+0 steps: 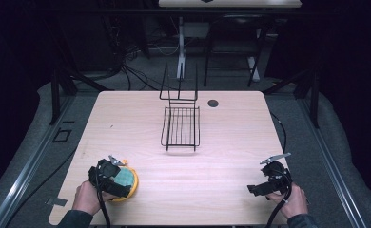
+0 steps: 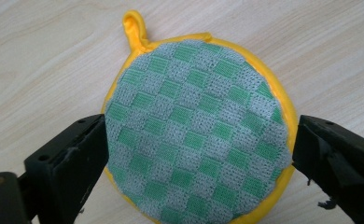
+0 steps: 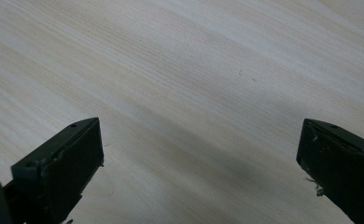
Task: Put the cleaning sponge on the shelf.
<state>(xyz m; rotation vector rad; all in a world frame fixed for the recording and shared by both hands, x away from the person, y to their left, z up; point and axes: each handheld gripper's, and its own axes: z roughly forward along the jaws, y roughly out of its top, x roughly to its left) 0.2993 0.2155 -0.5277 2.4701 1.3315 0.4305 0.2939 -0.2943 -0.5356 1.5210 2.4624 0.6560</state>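
Yellow-rimmed and round, with a green-and-grey checked face and a small loop on its rim, the pot holder [image 2: 196,135] lies flat on the tabletop [image 1: 221,156] near the front left corner. The left gripper [image 1: 118,179] is over it, fingers [image 2: 70,161] spread wide on either side of the disc; the near finger looks to be at its edge, but no clamping is evident.

Step in hand, by judgement: the approach to grasp the pot holder, not yet completed. The next move calls for closing the fingers across the disc, or on its rim, firmly enough that the soft cloth does not buckle or slip, then lifting it clear. The wire rack [image 1: 181,126], standing toward the middle of the far edge, appears the likely destination, though this cannot be confirmed.

The right gripper [image 1: 269,186] is near the front right corner, fingers [image 3: 61,170] apart over bare wood, holding nothing.

Count: one pot holder; one wire rack; two grippers; one dark round grommet [image 1: 213,103] near the far edge.
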